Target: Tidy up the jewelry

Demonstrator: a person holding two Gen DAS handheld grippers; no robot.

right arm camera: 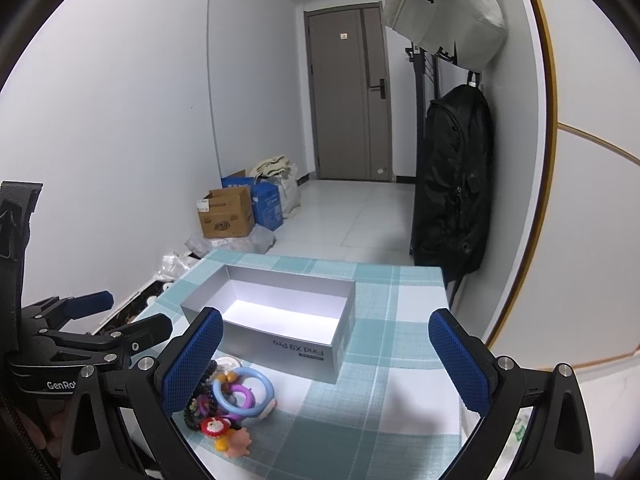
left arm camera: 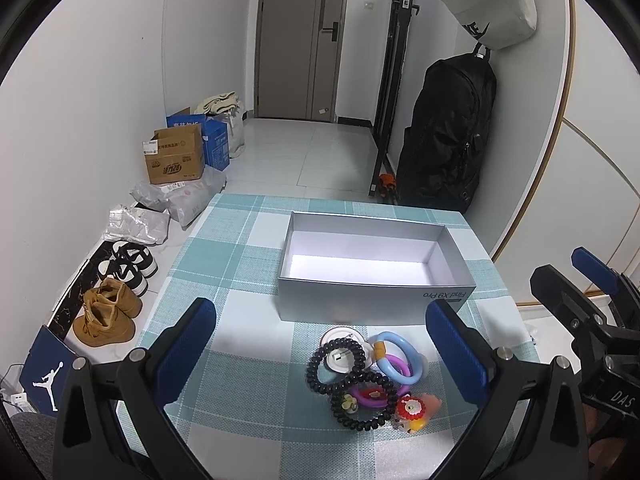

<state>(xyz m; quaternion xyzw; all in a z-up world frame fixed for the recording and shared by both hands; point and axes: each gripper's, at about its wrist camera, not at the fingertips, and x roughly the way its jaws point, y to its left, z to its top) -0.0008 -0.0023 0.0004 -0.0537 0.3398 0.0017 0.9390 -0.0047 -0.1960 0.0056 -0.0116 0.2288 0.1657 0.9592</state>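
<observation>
Both grippers released, nothing held. Left gripper [left arm camera: 320, 344] hovers with pile [left arm camera: 368, 376] between its fingers; box [left arm camera: 372, 268] just ahead, empty, ready. Right gripper [right arm camera: 326, 356] idle beside.

A table under a teal-and-white checked tablecloth [left arm camera: 240, 248] carries an open silver phone box [left arm camera: 372, 300] and, just beside it, a heap of bracelets and hair ties [left arm camera: 368, 380].

Black backpack [left arm camera: 448, 132] hangs on wall under white bag [left arm camera: 486, 0]; shoes [left arm camera: 108, 316], cardboard boxes [left arm camera: 176, 156] along floor
</observation>
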